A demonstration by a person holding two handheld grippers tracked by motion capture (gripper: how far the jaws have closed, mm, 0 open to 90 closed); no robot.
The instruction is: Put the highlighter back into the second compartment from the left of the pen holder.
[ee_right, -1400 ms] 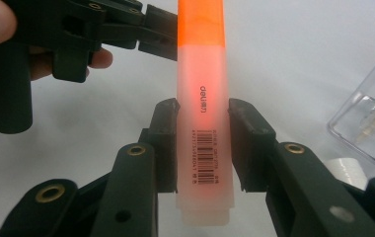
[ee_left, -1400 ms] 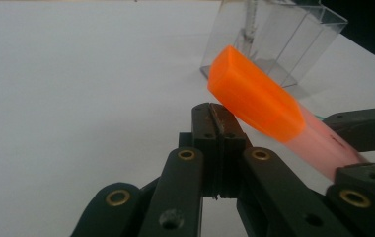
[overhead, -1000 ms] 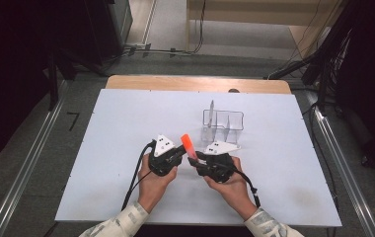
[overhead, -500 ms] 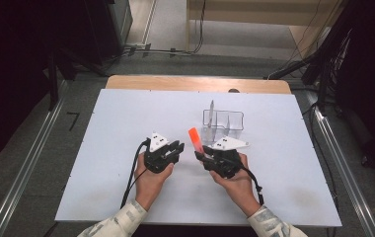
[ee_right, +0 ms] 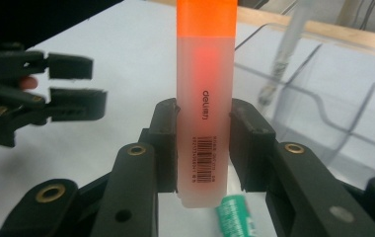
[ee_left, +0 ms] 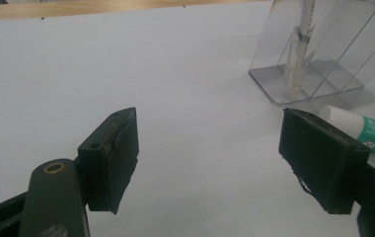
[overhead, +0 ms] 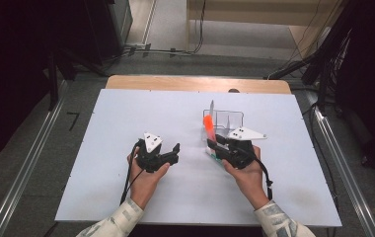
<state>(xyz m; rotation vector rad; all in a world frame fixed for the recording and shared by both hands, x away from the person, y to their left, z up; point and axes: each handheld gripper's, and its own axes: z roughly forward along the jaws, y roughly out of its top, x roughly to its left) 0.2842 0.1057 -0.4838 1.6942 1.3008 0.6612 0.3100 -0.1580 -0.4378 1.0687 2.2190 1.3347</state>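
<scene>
- Handover is done: the left claw (overhead: 175, 150), left of centre in the high view, has just been opening, and its jaws now stand wide with nothing between them.
- The orange highlighter (ee_right: 205, 98) is upright and clamped by the right claw (ee_right: 203, 148) alone.
- It has shifted rightward, up beside the clear organiser (overhead: 227, 121) right of centre on the white surface (overhead: 126, 113).
- Next, likely, comes dropping it into a compartment.
- A green-labelled tube (ee_left: 368, 131) lies by the organiser.
</scene>
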